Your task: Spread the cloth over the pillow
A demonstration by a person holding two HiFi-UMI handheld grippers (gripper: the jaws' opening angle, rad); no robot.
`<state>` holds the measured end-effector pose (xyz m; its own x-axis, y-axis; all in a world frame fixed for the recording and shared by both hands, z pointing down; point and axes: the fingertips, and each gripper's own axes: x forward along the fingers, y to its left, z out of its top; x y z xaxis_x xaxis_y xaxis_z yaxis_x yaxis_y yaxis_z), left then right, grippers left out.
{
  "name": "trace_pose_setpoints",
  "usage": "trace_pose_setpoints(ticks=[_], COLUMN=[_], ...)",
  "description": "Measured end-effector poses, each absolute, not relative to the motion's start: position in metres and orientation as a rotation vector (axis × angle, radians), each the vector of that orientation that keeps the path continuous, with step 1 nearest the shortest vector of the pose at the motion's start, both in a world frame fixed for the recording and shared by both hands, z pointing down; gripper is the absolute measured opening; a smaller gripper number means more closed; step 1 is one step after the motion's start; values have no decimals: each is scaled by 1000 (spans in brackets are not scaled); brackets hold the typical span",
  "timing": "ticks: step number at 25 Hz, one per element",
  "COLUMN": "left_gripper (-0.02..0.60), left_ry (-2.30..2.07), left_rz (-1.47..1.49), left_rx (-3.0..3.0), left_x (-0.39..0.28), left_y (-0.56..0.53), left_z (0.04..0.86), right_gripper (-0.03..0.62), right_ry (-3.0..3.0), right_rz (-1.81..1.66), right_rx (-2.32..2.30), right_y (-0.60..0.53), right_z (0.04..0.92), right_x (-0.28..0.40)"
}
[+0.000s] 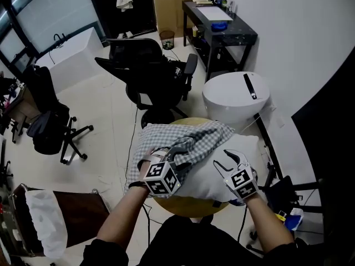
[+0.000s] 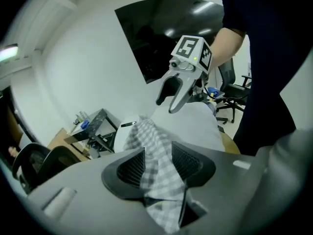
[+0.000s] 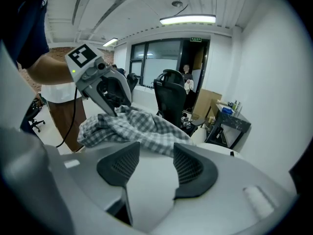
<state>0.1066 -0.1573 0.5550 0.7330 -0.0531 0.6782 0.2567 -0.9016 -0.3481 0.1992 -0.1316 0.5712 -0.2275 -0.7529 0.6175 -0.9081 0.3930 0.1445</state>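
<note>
A grey checked cloth [image 1: 183,140] lies bunched over the far left part of a white pillow [image 1: 208,175], which rests on a small round wooden table [image 1: 188,206]. My left gripper [image 1: 175,151] sits at the cloth's near edge. In the left gripper view a strip of the cloth [image 2: 151,146] runs between the spread jaws of that gripper [image 2: 158,163], loose rather than pinched. My right gripper [image 1: 230,158] hovers over the bare right side of the pillow. Its jaws [image 3: 155,163] stand open with only the pillow [image 3: 151,185] beneath, and the cloth [image 3: 132,126] lies just beyond them.
A black office chair [image 1: 155,76] stands just past the table. A white round drum [image 1: 236,96] sits at the far right, with a black desk [image 1: 219,24] behind it. Another chair [image 1: 50,121] is at the left, and a bin with a white bag [image 1: 41,226] at the near left.
</note>
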Motion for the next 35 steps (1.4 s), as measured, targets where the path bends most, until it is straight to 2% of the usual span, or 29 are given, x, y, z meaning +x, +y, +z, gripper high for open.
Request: trace_pose_setpoints(ticks=[2,9,10,13,14,15,28,35], left_gripper=[190,184,173,65,10,0,0,0], left_ry=[-235,-289,-291,-284,-277,-274,-142,15], left_rz=[-1024,-1169,-1182,-1186,-1175,-1162,-968,-990], left_rx=[-2477,-2330,-2322,-2322,-2334,-2346,-2549,-2567], left_x=[122,140,140,138,138,138,151,159], left_y=[-141,-143,-145,-150,-151,-151,-134,-125], left_z=[566,612,615,615,612,609,533,512], right_gripper=[227,227,227,227,227,227,229,227], right_ry=[-2023,-1987,-1982,-1965,-1957,-1948,-1822,-1861], right_rz=[342,371,372,372,369,365,128,64], right_rx=[1417,1447,1448,1452,1453,1454,1224,1139], right_y=[-133,-134,-134,-134,-135,-136,-154,-180], right_z=[578,585,586,588,588,589,616,632], right_x=[203,208,209,211,212,214,261,285])
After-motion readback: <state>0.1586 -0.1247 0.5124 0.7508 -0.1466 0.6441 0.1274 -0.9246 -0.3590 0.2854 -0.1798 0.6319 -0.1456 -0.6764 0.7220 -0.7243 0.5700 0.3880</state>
